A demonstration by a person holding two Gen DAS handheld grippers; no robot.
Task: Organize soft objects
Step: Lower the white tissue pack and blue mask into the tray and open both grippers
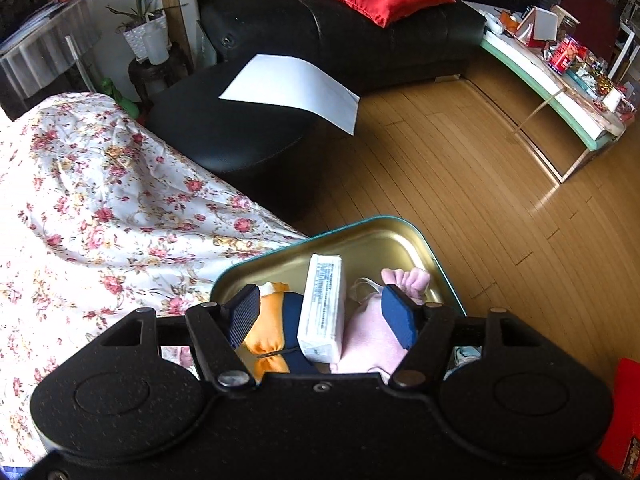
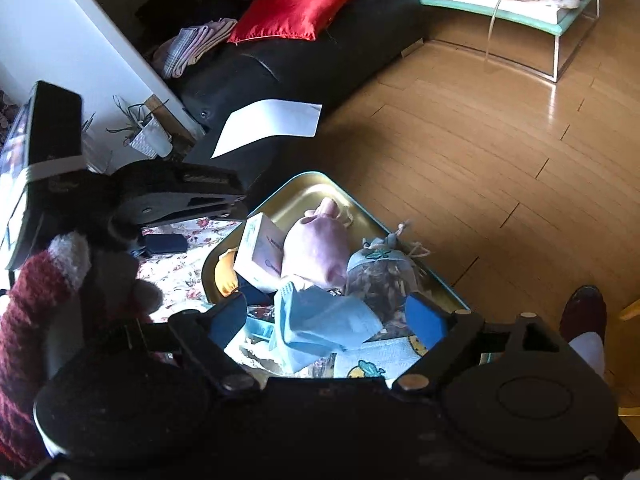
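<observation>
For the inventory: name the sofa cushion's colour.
Red, satin-like cushion; clearest in the right wrist view.

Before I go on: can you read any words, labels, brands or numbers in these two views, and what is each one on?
Nothing can be read for certain.
White tissue pack in the tin tray: rows of small print, too blurred.
Same pack's end face, right wrist view: a blue logo and print, too blurred.
Red can on the low table: label too small.
Cartoon cloth: pictures only.

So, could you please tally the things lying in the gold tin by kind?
Drawstring pouches: 2, a pink pouch and a blue mesh pouch
White tissue pack: 1
Blue face mask: 1
Orange and navy plush: 1
Printed cloth: 1
Total: 6
</observation>
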